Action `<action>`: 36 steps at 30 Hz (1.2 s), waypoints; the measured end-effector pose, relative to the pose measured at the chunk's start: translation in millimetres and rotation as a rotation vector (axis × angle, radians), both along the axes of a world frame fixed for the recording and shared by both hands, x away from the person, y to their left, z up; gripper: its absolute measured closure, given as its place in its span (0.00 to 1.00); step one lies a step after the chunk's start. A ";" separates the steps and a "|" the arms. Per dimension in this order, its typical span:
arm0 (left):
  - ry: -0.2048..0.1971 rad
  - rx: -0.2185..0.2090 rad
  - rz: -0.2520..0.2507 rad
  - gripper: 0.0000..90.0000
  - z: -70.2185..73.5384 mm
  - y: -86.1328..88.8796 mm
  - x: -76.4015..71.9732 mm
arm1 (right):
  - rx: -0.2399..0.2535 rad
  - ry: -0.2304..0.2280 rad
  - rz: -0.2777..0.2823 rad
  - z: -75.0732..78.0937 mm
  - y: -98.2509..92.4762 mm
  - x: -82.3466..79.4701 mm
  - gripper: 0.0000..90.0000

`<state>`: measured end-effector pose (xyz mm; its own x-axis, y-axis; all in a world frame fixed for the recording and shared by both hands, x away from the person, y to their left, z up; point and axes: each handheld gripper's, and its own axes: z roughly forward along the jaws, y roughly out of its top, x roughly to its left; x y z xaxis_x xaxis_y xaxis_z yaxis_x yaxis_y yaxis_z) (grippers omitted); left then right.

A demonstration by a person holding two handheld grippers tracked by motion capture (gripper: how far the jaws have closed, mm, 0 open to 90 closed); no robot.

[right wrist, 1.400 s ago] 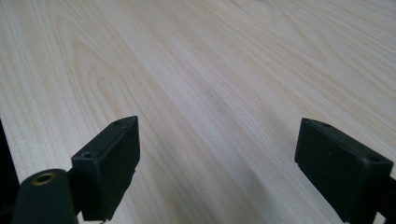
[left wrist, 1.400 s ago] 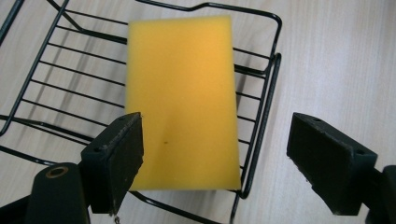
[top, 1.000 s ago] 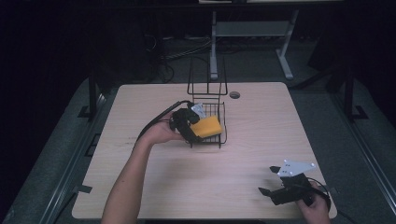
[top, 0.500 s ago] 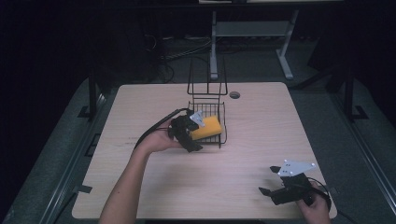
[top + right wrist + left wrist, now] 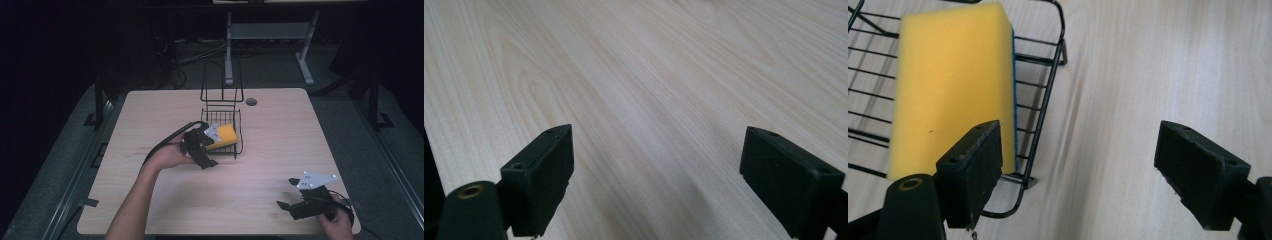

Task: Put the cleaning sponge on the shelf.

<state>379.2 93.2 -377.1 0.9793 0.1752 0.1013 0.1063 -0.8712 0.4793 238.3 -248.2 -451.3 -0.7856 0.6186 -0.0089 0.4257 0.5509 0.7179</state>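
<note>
While both grippers' fingers gape empty, the sponge point(image 5: 950, 85) lies inside the basket point(image 5: 1040, 107).

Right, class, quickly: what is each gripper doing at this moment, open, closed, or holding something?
Left gripper: open, holding nothing, beside the yellow sponge in the wire basket.
Right gripper: open, empty, over the bare table.

Left gripper point(image 5: 206, 156) — farther back from the sponge point(image 5: 226, 135), jaws apart
</note>
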 end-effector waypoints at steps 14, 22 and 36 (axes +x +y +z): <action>0.032 -0.021 0.014 0.21 -12.6 9.1 -13.7 | -0.003 0.004 0.002 -0.8 1.8 -0.4 0.15; 0.044 -0.020 0.021 0.21 -19.2 14.1 -22.0 | -0.007 0.005 0.004 -1.2 3.1 -0.4 0.15; 0.044 -0.036 0.027 0.21 -23.7 22.6 -35.1 | -0.011 0.006 0.006 -1.6 5.0 -0.6 0.15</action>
